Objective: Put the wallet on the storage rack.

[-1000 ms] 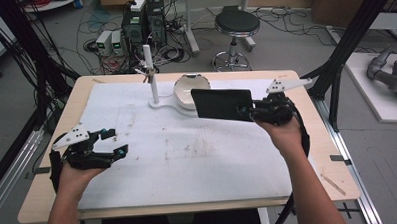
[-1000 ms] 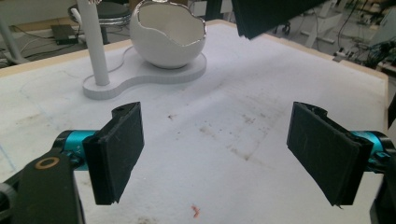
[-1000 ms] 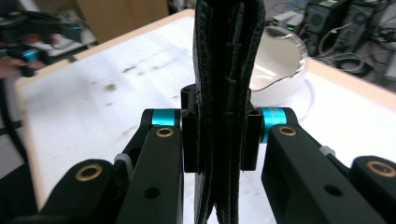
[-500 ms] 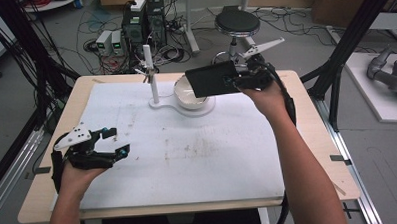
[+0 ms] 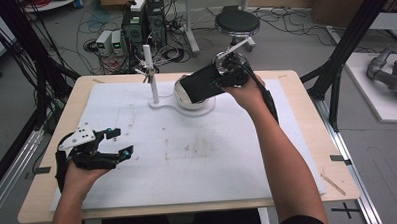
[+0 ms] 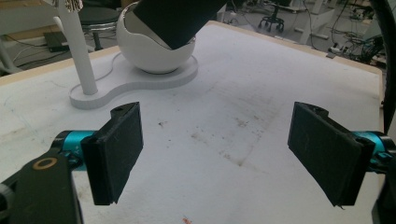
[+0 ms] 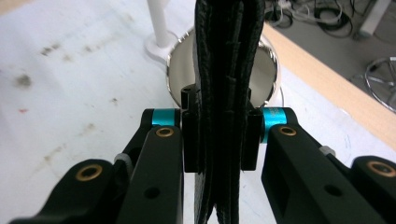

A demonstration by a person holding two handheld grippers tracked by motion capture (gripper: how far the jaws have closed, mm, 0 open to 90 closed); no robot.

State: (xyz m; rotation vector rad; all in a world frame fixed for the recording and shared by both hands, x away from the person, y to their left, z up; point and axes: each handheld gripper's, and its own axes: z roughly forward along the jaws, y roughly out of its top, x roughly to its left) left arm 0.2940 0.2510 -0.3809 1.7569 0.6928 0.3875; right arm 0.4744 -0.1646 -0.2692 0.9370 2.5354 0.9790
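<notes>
Nearest the person, at the counter's [image 5: 307,138] left front, the left claw [image 5: 118,142] rests low over the white mat [image 5: 198,157] with its jaws spread wide and nothing between them; in the left gripper view its two black pads [image 6: 119,151] stand well apart above the bare, lightly stained mat. Farther back, right of centre, the person's right forearm [image 5: 283,154] reaches across the mat to the right claw [image 5: 220,81], which is pinched tight on a flat black wallet-like case [image 5: 200,84]. In the right gripper view the pads [image 7: 189,135] press against both faces of the case [image 7: 224,70], whose layered, stitched edge runs straight up between them. The case is tilted, with its lower left end dipping into the mouth of a white bowl [image 5: 186,100]; the left gripper view shows that end of the case [image 6: 177,18] inside the bowl's [image 6: 154,51] rim. The bowl sits on a white base plate [image 5: 184,105] that also carries an upright white post [image 5: 150,73] just to its left. Beyond the counter's far edge lie a round black stool [image 5: 237,23], boxes of electronics [image 5: 143,21] and tangled cables on the floor.
</notes>
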